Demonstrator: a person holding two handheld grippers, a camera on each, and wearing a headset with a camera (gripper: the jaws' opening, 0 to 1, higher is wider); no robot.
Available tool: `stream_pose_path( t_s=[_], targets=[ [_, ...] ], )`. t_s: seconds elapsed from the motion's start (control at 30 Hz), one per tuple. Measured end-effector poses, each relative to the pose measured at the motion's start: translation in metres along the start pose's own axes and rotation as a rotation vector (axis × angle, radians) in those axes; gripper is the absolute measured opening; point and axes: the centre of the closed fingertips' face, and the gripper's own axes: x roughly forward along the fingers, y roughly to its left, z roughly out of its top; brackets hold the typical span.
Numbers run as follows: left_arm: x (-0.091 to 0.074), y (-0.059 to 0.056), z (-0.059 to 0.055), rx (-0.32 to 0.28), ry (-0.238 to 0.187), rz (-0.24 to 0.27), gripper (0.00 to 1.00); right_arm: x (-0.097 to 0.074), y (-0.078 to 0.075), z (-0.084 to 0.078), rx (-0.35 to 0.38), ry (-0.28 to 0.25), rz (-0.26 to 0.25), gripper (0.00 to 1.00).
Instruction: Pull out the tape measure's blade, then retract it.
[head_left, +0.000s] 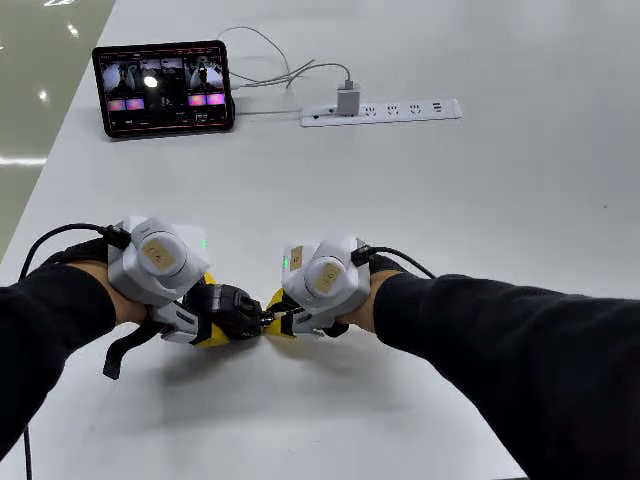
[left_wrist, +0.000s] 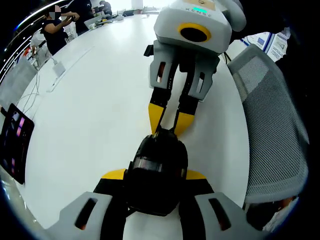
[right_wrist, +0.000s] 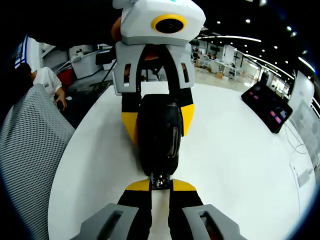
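Observation:
A black tape measure (head_left: 232, 308) lies low over the white table (head_left: 420, 200) between the two grippers. My left gripper (head_left: 215, 325) is shut around its case (left_wrist: 157, 175), a yellow-tipped jaw on each side. Facing it from the right, my right gripper (head_left: 275, 322) has its jaws closed on the metal end tab of the blade (right_wrist: 160, 180), right at the case's mouth (right_wrist: 160, 132). Almost no blade shows between case and tab. In the left gripper view the right gripper (left_wrist: 168, 121) meets the case's front edge. In the right gripper view my own tips (right_wrist: 161, 186) pinch the tab.
A tablet (head_left: 165, 87) stands at the far left of the table. A white power strip (head_left: 385, 110) with a charger (head_left: 348, 100) and cables lies at the back. A grey mesh chair (left_wrist: 270, 115) stands at the table's near edge. People sit far off (left_wrist: 55, 30).

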Motion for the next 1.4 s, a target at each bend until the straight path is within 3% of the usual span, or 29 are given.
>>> stream_pose_path(
  t_s=[0.83, 1.4],
  targets=[
    [0.0005, 0.0011, -0.0002, -0.016, -0.019, 0.004, 0.34, -0.0046, -0.0018, -0.005, 0.037, 0.015, 0.009, 0.11],
    [-0.0003, 0.0009, -0.0006, -0.018, -0.023, 0.003, 0.34, 0.0006, -0.0026, -0.0001, 0.03, -0.022, 0.007, 0.11]
  ],
)
